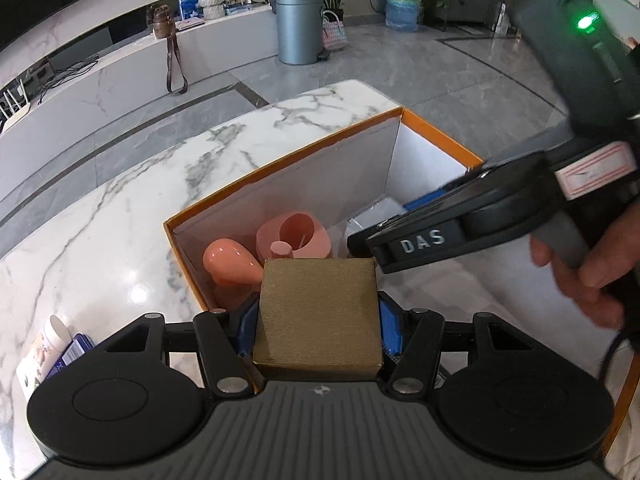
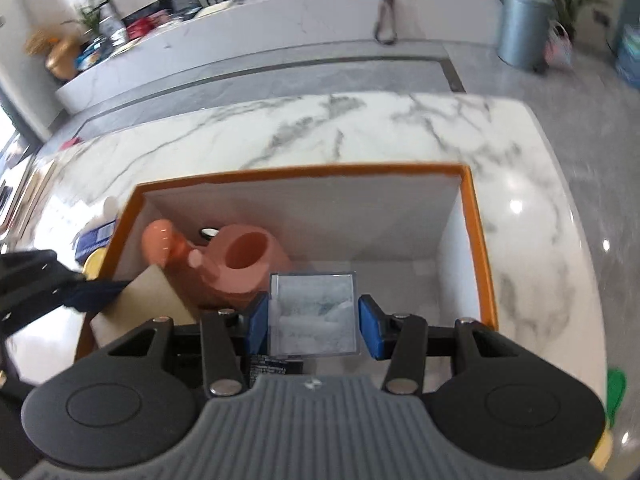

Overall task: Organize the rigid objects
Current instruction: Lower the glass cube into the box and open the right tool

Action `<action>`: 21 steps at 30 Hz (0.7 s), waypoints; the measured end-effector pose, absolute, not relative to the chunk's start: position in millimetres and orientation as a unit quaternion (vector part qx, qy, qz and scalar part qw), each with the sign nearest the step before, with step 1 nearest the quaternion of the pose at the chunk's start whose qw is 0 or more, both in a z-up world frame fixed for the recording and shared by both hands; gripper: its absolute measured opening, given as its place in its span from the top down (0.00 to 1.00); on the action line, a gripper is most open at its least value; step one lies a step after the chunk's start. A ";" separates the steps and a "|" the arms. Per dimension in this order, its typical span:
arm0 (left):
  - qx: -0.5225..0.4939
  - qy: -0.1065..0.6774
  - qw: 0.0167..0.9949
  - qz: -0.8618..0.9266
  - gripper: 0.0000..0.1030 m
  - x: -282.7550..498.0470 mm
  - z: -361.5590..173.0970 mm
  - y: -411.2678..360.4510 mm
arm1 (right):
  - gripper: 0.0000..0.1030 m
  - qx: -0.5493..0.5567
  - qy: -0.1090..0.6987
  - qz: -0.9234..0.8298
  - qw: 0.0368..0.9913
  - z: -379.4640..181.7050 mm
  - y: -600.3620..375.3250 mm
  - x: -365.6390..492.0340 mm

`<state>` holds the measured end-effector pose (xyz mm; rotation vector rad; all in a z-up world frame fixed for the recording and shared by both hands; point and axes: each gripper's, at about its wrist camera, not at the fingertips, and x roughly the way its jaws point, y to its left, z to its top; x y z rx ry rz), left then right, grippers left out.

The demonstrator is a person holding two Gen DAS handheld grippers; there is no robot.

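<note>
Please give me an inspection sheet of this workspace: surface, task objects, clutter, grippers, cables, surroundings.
Surface: white marble table, glossy.
Task objects: orange-rimmed box holds a pink watering can; gold box and clear case are held over it.
Clutter: blue packet and white bottle beside the box.
Grippers: left gripper shut on the gold box; right gripper, pads at the case's sides, grip uncertain.
Cables: black wires on the far counter.
Surroundings: grey bin, water jug, plants.
</note>
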<state>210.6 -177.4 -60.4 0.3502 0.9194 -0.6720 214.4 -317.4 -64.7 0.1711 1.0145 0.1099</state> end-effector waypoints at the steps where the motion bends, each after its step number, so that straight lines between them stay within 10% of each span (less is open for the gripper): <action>1: 0.161 0.432 0.829 -0.318 0.35 210.9 -61.0 -176.8 | 0.52 0.092 0.488 0.045 0.867 -68.0 -318.2 215.3; 21: 0.153 0.437 0.828 -0.317 0.35 212.2 -62.5 -181.8 | 0.51 0.136 0.466 0.007 0.874 -83.9 -321.9 241.1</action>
